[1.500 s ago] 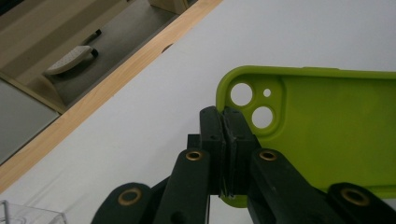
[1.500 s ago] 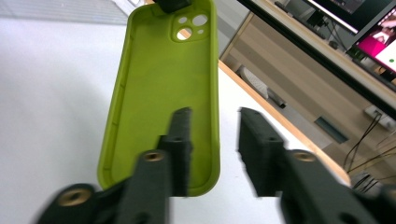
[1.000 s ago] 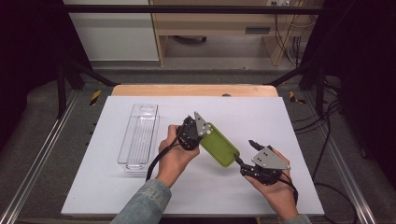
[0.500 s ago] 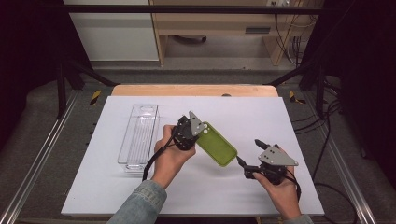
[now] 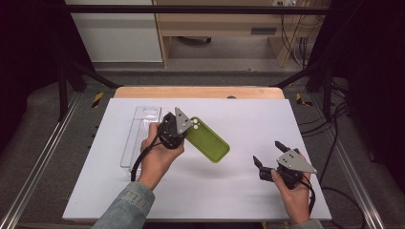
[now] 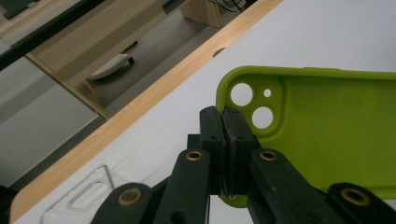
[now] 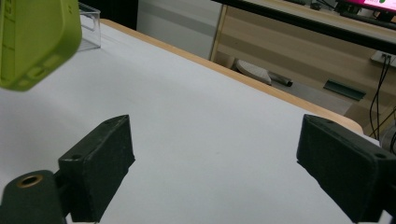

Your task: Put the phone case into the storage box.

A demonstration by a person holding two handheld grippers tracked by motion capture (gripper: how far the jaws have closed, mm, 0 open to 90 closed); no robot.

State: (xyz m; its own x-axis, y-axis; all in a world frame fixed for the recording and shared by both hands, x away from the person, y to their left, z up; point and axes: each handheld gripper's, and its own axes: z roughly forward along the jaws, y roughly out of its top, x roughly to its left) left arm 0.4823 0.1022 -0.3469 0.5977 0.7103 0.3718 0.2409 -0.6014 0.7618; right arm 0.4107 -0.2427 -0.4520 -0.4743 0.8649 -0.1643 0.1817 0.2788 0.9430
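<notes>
High view: clear plastic tray [image 5: 138,138] lies just beside the green phone case [image 5: 208,143].

White table top [image 5: 248,124] bare across middle and far right: wide passage there. Green phone case [image 5: 208,141] juts from left gripper [image 5: 179,130], clamped at camera-hole corner, raised over table centre-left, blocking that lane. Clear plastic tray [image 5: 139,131] lies just left of it, along left side. Right gripper [image 5: 270,153] near front right, jaws spread with nothing between, well apart from case.
</notes>
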